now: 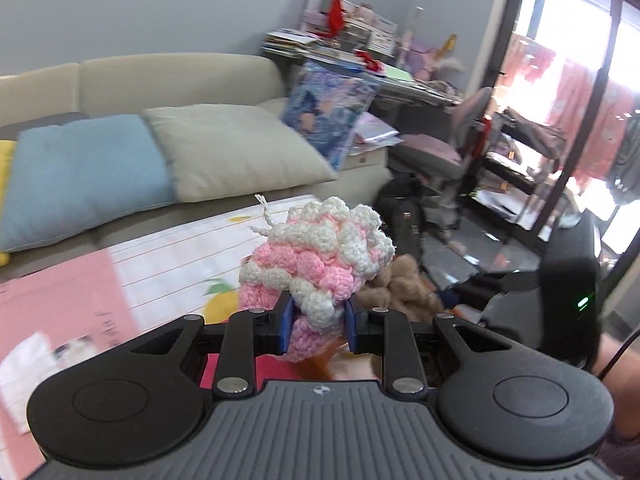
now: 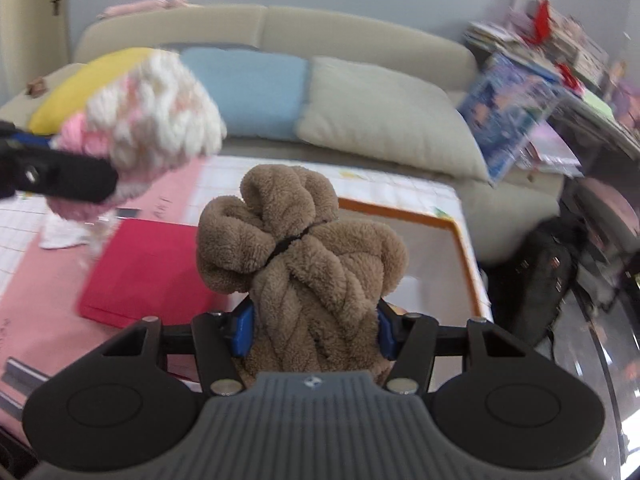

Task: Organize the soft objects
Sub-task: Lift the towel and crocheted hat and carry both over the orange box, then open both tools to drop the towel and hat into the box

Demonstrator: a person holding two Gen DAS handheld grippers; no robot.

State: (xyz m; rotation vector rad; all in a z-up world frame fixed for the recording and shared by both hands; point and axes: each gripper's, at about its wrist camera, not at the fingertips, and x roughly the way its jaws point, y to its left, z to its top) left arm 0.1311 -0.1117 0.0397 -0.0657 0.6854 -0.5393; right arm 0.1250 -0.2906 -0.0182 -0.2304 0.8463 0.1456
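The left hand-held gripper (image 1: 316, 326) is clamped on a chunky pink-and-white crocheted yarn bundle (image 1: 314, 258), its blue pads (image 1: 285, 328) pressing in from both sides while most of the bundle bulges up and forward beyond the fingertips, with a loose white yarn end sticking up at its far left. The right hand-held gripper (image 2: 314, 330) is clamped on a brown fleecy plush bundle tied with a thin black band (image 2: 304, 256), which rises well above its blue pads (image 2: 242, 330) and leans slightly left. Both bundles are held in the air above the worktop with a pink and white gridded cover (image 2: 52, 280); in the right wrist view the crocheted bundle (image 2: 152, 120) appears up and to the left of the right hand-held gripper (blurred, so its exact edge is hard to tell), gripped by the left tool's dark fingers. Below and left of the brown bundle lies a flat red folder (image 2: 148, 268), and ahead to its right sits a white tray with an orange rim (image 2: 456, 240). Beyond the worktop stands a beige sofa (image 2: 360, 36) carrying a yellow cushion (image 2: 76, 88), a light blue cushion (image 2: 256, 92) and a cream cushion (image 2: 384, 116).
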